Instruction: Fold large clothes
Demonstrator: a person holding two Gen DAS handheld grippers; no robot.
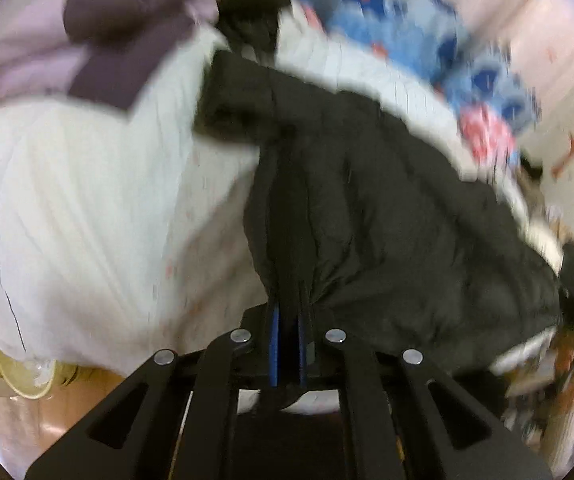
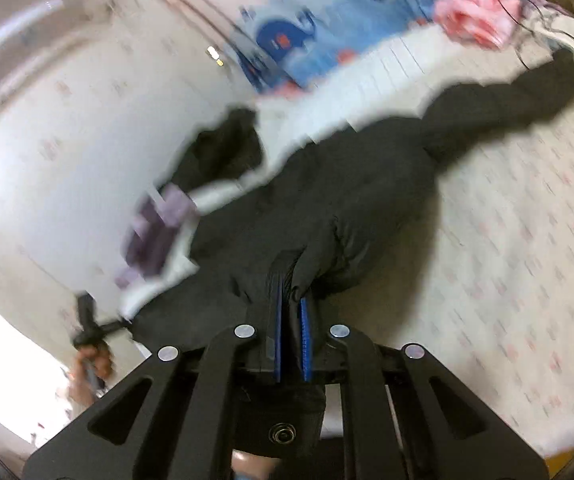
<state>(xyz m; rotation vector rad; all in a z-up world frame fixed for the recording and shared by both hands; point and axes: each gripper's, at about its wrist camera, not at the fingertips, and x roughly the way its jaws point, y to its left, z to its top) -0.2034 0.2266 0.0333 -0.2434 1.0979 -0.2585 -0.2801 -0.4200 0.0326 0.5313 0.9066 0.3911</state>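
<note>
A large black padded jacket (image 1: pixel 387 208) lies spread over the white bed sheet (image 1: pixel 87 200). My left gripper (image 1: pixel 289 300) is shut on the jacket's edge, with fabric pinched between its blue pads. In the right wrist view the same jacket (image 2: pixel 347 184) stretches away, one sleeve (image 2: pixel 519 92) reaching to the far right. My right gripper (image 2: pixel 291 300) is shut on another part of the jacket's edge, lifting it slightly off the sheet (image 2: pixel 507 260). Both views are blurred by motion. The left gripper and the hand holding it show small at the lower left of the right wrist view (image 2: pixel 89 328).
A purple and lilac garment (image 1: pixel 119 40) lies on the bed at the far left. A blue patterned blanket (image 1: pixel 399 20) and a pink-red cloth (image 1: pixel 483 132) lie along the far side of the bed. A wall (image 2: pixel 67 140) stands behind.
</note>
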